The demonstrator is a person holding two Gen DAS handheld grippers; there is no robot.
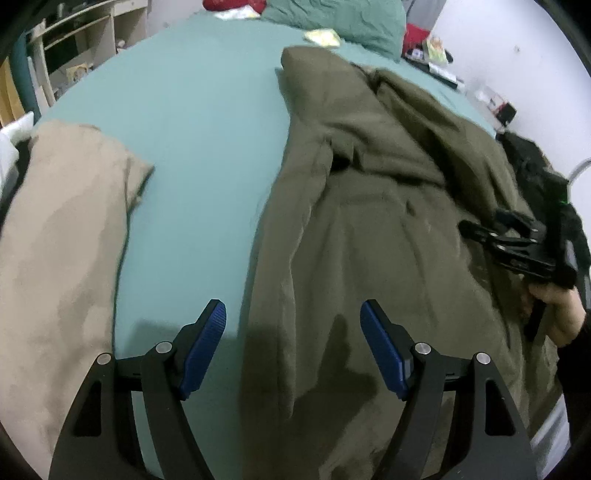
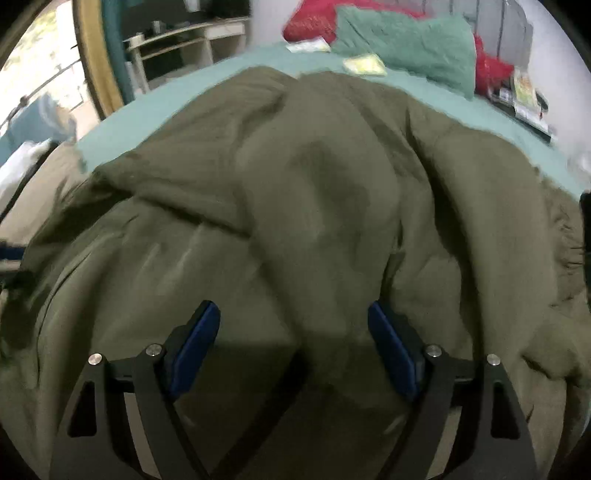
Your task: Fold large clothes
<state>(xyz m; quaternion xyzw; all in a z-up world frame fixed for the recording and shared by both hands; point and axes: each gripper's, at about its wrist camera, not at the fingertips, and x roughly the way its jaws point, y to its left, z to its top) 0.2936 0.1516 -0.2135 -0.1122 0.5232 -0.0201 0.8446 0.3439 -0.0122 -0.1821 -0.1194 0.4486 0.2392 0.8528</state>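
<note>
A large olive-green garment (image 1: 369, 221) lies crumpled on the teal bed, filling the right half of the left wrist view and most of the right wrist view (image 2: 295, 203). My left gripper (image 1: 293, 314) is open and empty, just above the garment's left edge where it meets the sheet. My right gripper (image 2: 293, 314) is open and empty, low over a raised fold of the garment. It also shows in the left wrist view (image 1: 480, 229), held in a hand over the garment's right side.
A tan garment (image 1: 62, 240) lies at the bed's left edge. The teal sheet (image 1: 192, 129) shows between the two. A teal pillow (image 2: 406, 48), red fabric (image 2: 314, 18) and papers sit at the head. Shelves (image 1: 74, 44) stand left; dark items (image 1: 535, 166) right.
</note>
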